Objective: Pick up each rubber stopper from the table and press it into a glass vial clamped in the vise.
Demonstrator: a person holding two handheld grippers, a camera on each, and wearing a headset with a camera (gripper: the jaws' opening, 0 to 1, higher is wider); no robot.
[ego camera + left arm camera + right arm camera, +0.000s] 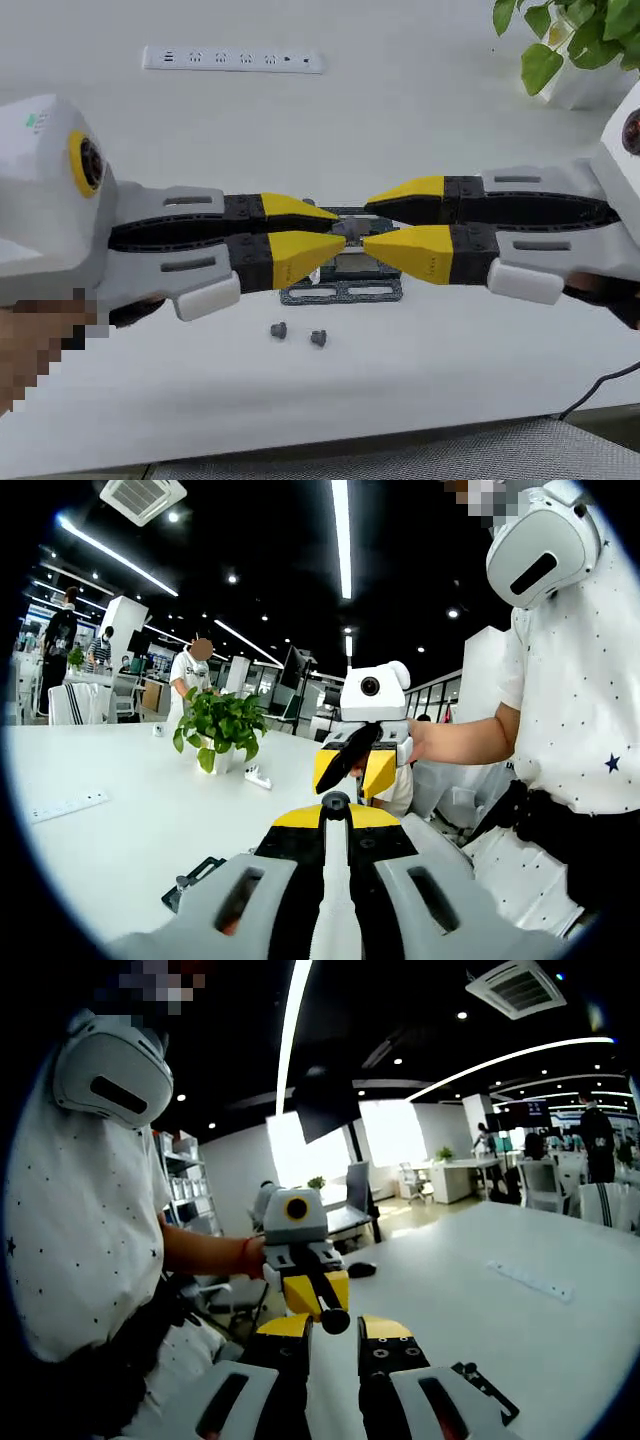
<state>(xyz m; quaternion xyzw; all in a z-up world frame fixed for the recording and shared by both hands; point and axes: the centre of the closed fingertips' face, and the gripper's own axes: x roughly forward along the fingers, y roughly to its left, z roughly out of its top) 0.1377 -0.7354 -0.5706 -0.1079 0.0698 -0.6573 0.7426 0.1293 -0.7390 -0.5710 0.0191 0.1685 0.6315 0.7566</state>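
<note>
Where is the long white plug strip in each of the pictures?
Head view: the power strip lies near the top, left of the middle, on the white table.
Left gripper view: the power strip is at the far left, lying flat on the table.
Right gripper view: the power strip is at the right, about halfway down.
Shared landmark: the black vise, low on the table in every view.
</note>
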